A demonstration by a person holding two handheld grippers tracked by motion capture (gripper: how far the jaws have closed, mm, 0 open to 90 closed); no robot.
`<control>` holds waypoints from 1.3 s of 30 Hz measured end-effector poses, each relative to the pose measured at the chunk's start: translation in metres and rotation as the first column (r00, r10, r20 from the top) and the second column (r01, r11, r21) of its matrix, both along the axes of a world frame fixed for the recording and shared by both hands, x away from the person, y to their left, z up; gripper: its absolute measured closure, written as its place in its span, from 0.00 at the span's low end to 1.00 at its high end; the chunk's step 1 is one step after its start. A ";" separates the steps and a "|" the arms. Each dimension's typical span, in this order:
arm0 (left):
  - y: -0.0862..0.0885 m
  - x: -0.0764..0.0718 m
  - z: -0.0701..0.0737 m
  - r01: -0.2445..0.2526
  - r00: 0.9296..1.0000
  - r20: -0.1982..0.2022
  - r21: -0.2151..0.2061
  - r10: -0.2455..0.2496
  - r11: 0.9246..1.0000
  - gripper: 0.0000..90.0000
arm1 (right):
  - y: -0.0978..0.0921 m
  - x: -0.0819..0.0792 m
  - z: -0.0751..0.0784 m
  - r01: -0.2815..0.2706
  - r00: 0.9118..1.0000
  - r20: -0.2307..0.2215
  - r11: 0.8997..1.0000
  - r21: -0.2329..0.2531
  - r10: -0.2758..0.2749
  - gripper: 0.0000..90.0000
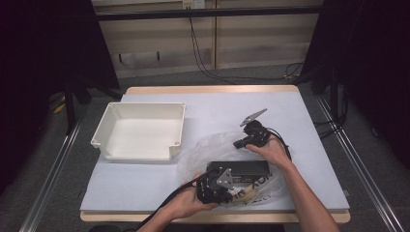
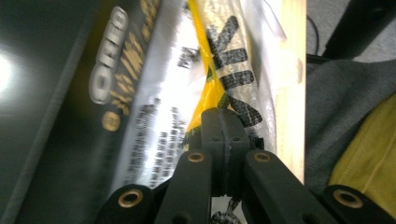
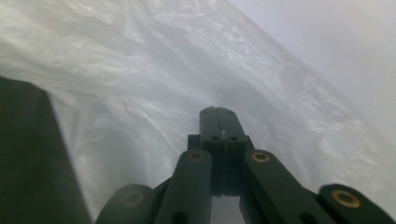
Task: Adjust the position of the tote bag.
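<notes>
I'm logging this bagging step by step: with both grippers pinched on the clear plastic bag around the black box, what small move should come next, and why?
Probably spread the bag's mouth: draw the right gripper away from the left gripper. Both are shut on the clear plastic bag, and the black box lies within the film, which looks slack and crumpled.

I see my left matte black two-jaw gripper (image 1: 216, 185) with a small grey three-cornered plate on its top and a black cable that trails from its back. My right matte black two-jaw gripper (image 1: 250, 137) carries the same grey pointed plate, and a black cable loops behind it. In both gripper views each jaw is a flat black bar on black link arms, with round brass-coloured rivets and tiny screw holes. Both forearms are without sleeves.
</notes>
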State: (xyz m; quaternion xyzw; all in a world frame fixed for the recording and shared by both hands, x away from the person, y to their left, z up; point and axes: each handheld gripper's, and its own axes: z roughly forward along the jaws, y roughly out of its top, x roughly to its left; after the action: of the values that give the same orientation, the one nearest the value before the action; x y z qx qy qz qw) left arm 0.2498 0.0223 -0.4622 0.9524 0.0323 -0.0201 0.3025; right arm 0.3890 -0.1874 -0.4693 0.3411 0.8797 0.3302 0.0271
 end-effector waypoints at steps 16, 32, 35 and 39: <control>0.006 -0.011 -0.002 0.017 0.999 -0.028 -0.025 -0.018 1.000 1.00 | 0.001 0.029 -0.010 0.091 0.996 0.019 0.995 0.033 -0.091 1.00; 0.026 0.001 0.025 -0.033 0.993 -0.114 -0.230 0.007 0.973 1.00 | 0.003 -0.008 0.023 0.008 0.998 0.064 0.993 0.120 -0.016 1.00; 0.036 0.007 0.035 -0.053 0.993 -0.116 -0.262 0.023 0.964 1.00 | 0.000 -0.021 0.038 -0.015 0.995 0.103 0.989 0.145 0.000 1.00; 0.051 0.020 0.049 -0.098 0.992 -0.103 -0.302 0.070 0.948 1.00 | -0.003 -0.042 0.048 -0.040 0.990 0.139 0.990 0.139 0.021 1.00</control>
State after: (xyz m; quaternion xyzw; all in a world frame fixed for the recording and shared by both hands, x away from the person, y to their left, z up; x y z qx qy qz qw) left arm 0.2694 0.0735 -0.4135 0.8898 0.0831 -0.0552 0.4453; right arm 0.3469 -0.1908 -0.4210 0.3050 0.8553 0.4147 0.0582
